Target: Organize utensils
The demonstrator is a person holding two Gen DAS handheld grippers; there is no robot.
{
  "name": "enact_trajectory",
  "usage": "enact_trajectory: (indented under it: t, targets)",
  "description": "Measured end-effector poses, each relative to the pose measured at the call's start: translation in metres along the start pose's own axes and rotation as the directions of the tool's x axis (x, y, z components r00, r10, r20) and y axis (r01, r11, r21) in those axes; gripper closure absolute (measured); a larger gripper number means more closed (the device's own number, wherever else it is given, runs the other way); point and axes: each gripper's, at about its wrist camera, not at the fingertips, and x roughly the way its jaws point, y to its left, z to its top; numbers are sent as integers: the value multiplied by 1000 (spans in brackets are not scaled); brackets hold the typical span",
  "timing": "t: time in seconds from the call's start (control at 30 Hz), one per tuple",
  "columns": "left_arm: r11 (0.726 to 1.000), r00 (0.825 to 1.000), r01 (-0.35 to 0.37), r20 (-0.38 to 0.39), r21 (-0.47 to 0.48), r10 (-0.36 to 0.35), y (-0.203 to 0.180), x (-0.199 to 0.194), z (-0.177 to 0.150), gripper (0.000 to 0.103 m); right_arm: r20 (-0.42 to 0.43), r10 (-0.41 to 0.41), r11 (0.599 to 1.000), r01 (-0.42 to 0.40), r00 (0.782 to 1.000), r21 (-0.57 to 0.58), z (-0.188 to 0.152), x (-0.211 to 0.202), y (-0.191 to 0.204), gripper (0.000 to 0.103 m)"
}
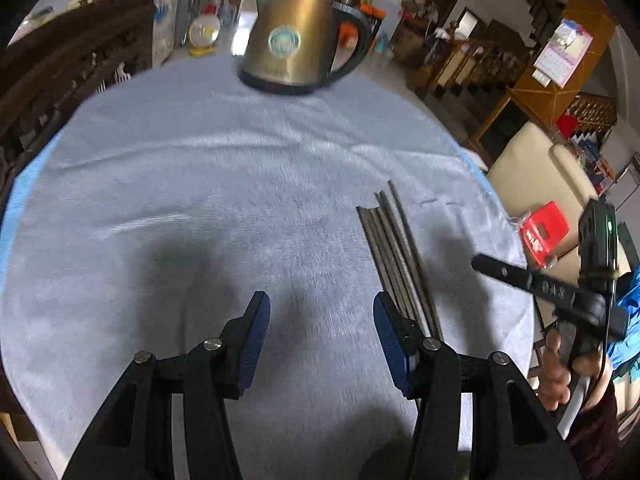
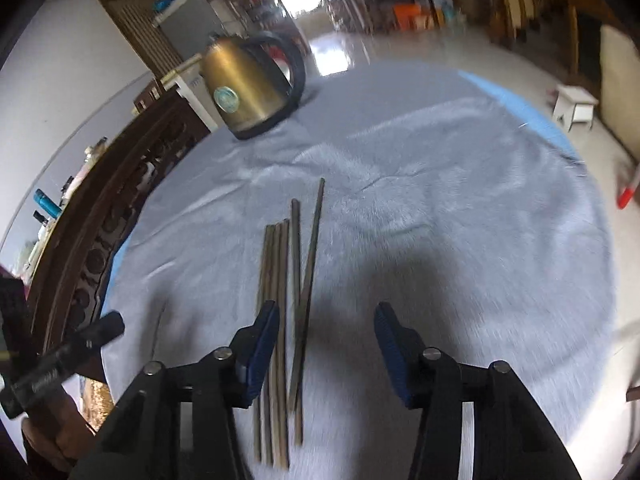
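Grey-blue cloth [image 2: 440, 200] covers the round table, a brass kettle [image 2: 244, 88] at its far side; metal chopsticks [image 2: 286, 280] lie beside the right gripper's [image 2: 326, 344] open jaws, under its left pad; the left gripper [image 1: 322, 340] gapes empty beside them.

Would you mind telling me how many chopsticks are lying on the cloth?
6 chopsticks: four bundled on the left, two crossing beside them on the right; blur may hide another.
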Motion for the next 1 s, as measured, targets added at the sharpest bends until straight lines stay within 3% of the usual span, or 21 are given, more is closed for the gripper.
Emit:
enact_trajectory:
  t: [0.3, 0.57, 0.7, 1.0]
  targets:
    - [999, 997, -18, -78, 29, 20, -18, 51, 33, 48, -91, -48, 999, 46, 995, -22, 71, 82, 12, 64]
    - [992, 994, -25, -100, 125, 37, -44, 86, 51, 48, -104, -167, 985, 160, 981, -71, 98, 116, 20, 65]
    - [988, 988, -27, -146, 154, 49, -53, 109, 49, 48, -84, -210, 971, 198, 974, -131, 94, 115, 18, 87]
    - [965, 990, -69, -99, 254, 97, -55, 110, 40, 48, -98, -89, 994, 82, 991, -69, 89, 99, -11, 89]
